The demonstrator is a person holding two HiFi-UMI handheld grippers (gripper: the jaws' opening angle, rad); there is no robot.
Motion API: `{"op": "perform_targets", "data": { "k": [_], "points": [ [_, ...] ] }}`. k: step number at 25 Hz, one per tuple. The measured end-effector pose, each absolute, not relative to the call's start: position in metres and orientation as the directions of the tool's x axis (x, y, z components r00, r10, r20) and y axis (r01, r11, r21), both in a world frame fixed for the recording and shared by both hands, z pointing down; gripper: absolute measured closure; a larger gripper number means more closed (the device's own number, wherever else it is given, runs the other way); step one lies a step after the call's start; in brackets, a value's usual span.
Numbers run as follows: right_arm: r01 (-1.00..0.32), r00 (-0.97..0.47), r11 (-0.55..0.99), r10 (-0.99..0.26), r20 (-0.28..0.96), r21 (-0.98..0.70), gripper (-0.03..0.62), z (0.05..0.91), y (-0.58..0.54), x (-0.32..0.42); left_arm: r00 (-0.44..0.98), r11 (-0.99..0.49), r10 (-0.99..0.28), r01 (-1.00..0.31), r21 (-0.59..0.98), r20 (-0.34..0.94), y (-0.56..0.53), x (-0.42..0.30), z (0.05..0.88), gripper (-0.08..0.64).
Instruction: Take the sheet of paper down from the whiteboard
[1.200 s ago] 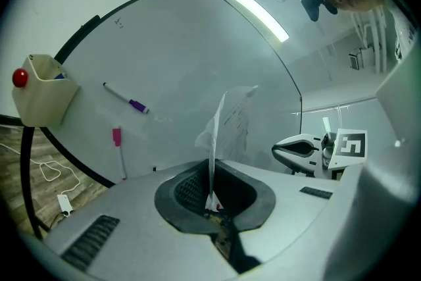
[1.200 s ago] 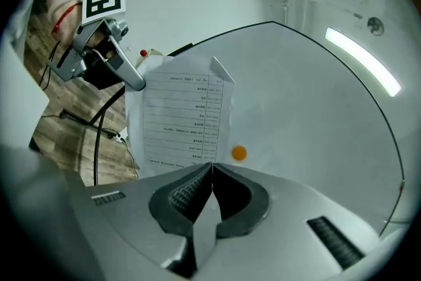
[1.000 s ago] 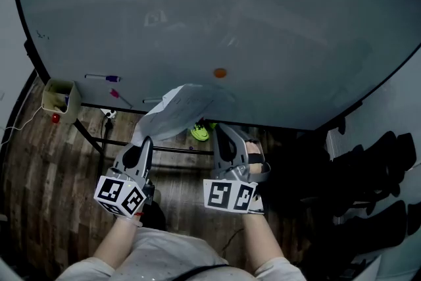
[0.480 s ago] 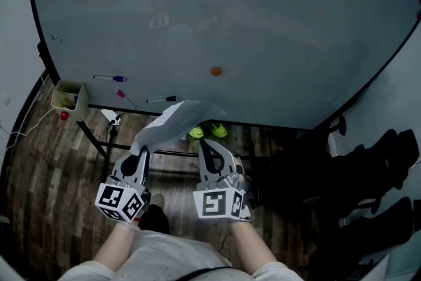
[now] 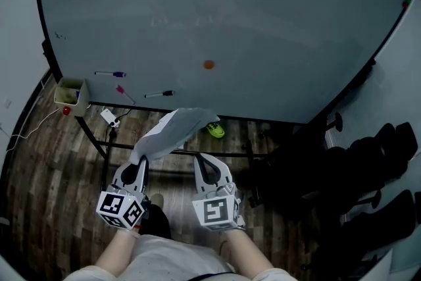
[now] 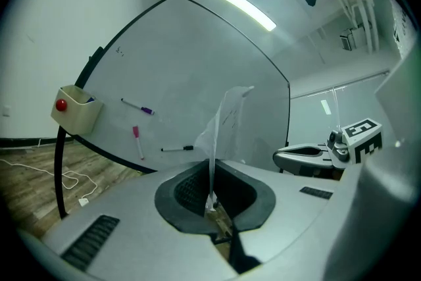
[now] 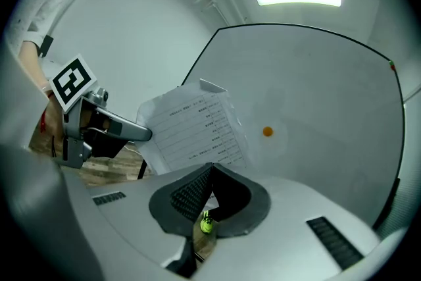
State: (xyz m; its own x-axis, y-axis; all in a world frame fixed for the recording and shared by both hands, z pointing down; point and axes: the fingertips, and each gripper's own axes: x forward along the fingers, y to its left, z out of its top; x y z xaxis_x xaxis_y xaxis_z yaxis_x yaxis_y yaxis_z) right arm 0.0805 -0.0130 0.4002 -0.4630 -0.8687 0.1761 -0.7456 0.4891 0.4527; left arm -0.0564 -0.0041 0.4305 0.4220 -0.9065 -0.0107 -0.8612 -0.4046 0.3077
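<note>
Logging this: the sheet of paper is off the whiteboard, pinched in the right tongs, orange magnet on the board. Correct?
No: the left gripper view shows the sheet of paper pinched in the left tongs, not the right tongs. It is off the whiteboard, orange magnet on the board.

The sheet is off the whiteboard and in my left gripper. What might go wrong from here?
1. The white printed sheet of paper is pinched at one edge only by the left gripper. The rest curls free, so a quick swing may pull it out or tear it.
2. The right gripper, shut on nothing, sits close beside the sheet and might crease it if the two come together.
</note>
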Motion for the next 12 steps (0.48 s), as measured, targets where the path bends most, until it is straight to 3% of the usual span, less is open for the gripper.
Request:
{"op": "perform_targets", "data": {
  "k": [12],
  "points": [
    [-0.748,-0.502,0.517,-0.851,0.155,0.417,0.572,0.403,0.039,0.08,0.396,-0.376,-0.918,-0.879,0.292,0.009,0.051,-0.055,0.43,0.545]
  ]
}}
